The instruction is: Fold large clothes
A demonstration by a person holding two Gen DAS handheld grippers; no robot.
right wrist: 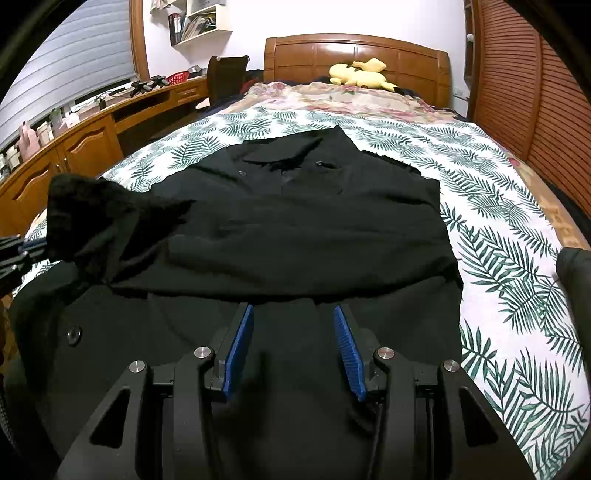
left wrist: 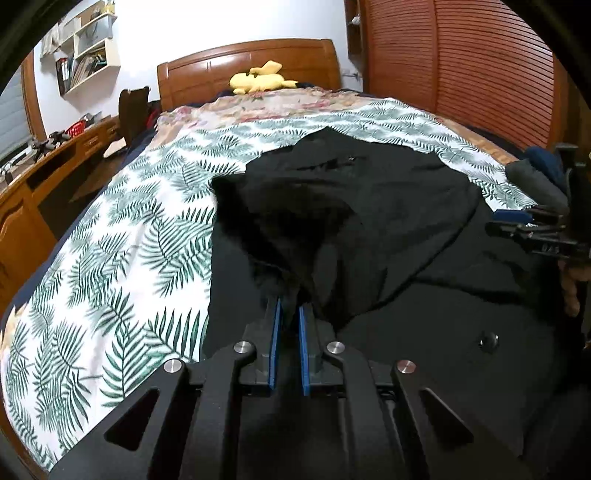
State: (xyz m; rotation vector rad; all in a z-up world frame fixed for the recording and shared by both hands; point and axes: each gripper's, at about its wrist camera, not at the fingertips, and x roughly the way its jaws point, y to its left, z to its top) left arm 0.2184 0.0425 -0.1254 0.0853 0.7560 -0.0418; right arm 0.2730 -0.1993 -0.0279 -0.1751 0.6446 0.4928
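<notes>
A big black coat (right wrist: 295, 229) lies spread out on the bed, on a white cover with green leaf prints (right wrist: 517, 295). Past that cover is a flowery blanket (right wrist: 351, 99), and a yellow soft toy (right wrist: 358, 75) rests by the brown wooden headboard (right wrist: 354, 51).

The left gripper (left wrist: 290, 306) has its blue pads pinched nearly together on a fuzzy black sleeve end (left wrist: 280, 221), which it holds up off the bed. The right gripper (right wrist: 293, 314) sits low over the near part of the coat with its blue pads wide apart (nothing is between them).

A long wooden desk (right wrist: 92, 136) runs along one side of the room, with a red basket (right wrist: 176, 77) on it. White shelves (right wrist: 201, 22) hang on the wall above. On the other side stands a tall wooden wardrobe with slatted doors (right wrist: 535, 92).
</notes>
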